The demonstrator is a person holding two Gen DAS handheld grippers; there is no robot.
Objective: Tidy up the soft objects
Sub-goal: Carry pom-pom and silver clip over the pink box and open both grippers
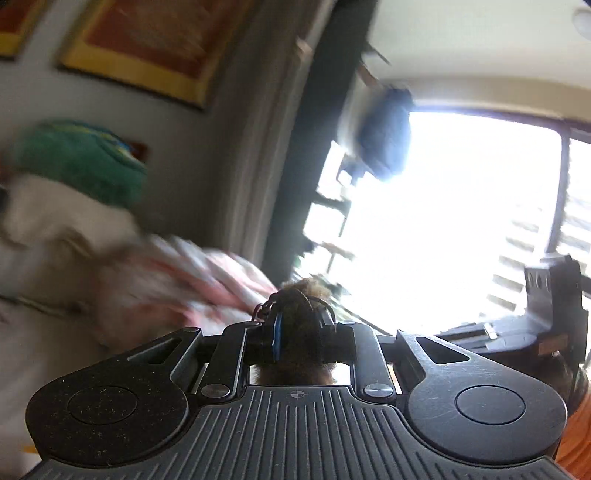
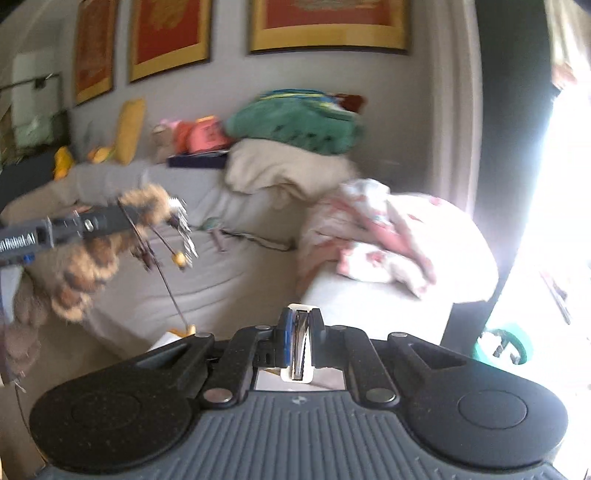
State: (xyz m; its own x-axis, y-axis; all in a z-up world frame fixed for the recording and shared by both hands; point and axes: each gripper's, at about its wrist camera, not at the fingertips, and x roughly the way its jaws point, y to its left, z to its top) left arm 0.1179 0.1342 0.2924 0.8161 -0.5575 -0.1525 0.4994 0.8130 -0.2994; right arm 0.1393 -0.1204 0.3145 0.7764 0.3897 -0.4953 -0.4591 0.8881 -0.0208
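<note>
My left gripper [image 1: 299,328] is shut on a brown furry soft toy [image 1: 301,299] with dark strings; it holds the toy in the air. In the right wrist view the left gripper [image 2: 122,216] shows at the left with the striped brown furry toy [image 2: 88,266] hanging from it, strings and beads dangling. My right gripper [image 2: 299,332] is shut with nothing between its fingers, above the sofa's arm. A pink and white cloth [image 2: 373,236] lies on the sofa arm; it also shows blurred in the left wrist view [image 1: 192,280].
A grey sofa [image 2: 207,266] carries a cream blanket [image 2: 284,170] with a green plush [image 2: 295,122] on top. Yellow, pink and orange soft toys [image 2: 199,136] line the sofa back. Framed pictures [image 2: 328,26] hang above. A bright window [image 1: 461,221] is at the right.
</note>
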